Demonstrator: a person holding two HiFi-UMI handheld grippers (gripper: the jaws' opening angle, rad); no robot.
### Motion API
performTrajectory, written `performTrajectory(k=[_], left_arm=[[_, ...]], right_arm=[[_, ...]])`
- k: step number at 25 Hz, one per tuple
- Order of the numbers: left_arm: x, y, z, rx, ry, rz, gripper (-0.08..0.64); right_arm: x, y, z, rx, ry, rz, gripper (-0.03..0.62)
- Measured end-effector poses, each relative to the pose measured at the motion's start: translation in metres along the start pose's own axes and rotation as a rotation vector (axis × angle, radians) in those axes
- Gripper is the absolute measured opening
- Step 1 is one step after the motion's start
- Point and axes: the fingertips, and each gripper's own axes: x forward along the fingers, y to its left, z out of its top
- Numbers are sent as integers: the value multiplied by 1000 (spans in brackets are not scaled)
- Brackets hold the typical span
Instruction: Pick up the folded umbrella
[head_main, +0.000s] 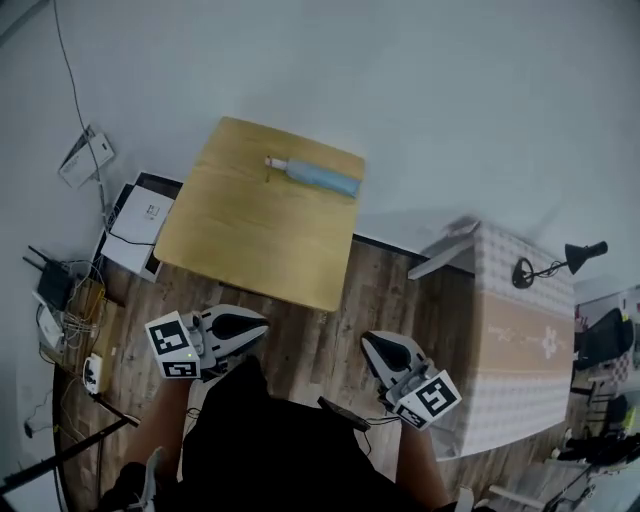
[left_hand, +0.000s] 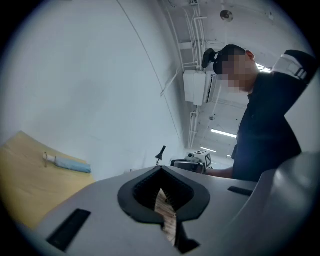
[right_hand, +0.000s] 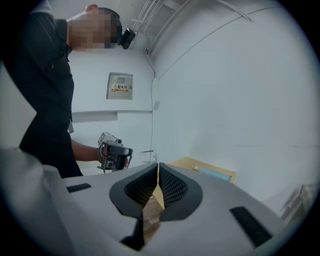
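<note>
The folded umbrella (head_main: 313, 174), light blue with a pale handle, lies near the far edge of a light wooden table (head_main: 250, 240). Both grippers hang over the wooden floor on the near side of the table, well short of the umbrella. My left gripper (head_main: 262, 328) is shut and holds nothing, and so is my right gripper (head_main: 368, 343). In the left gripper view the umbrella (left_hand: 70, 163) lies far off at the left, beyond the shut gripper (left_hand: 161, 170). The right gripper view shows the umbrella (right_hand: 214, 174) on the table (right_hand: 182, 163) past its own gripper (right_hand: 158, 167).
A white patterned cabinet (head_main: 520, 330) with a black desk lamp (head_main: 545, 268) stands to the right of the table. White boxes (head_main: 140, 220) and cables (head_main: 60, 300) lie on the floor at the left. The white wall rises behind the table.
</note>
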Motion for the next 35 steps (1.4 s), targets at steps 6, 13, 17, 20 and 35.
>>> performTrajectory(k=[6, 13, 17, 20, 35], left_arm=[[-28, 71, 44, 42, -39, 26, 9], [-37, 142, 58, 18, -75, 135, 9], [-36, 164, 69, 26, -88, 172, 9], [-34, 181, 72, 25, -73, 200, 9], [3, 318, 102, -9, -159, 372, 9]], right_arm=[[79, -20, 29, 9, 8, 37, 20], [123, -44, 44, -30, 93, 86, 20], [151, -82, 41, -2, 122, 96, 21], [179, -108, 41, -15, 132, 143, 23], [331, -285, -13, -199, 391, 207, 225]])
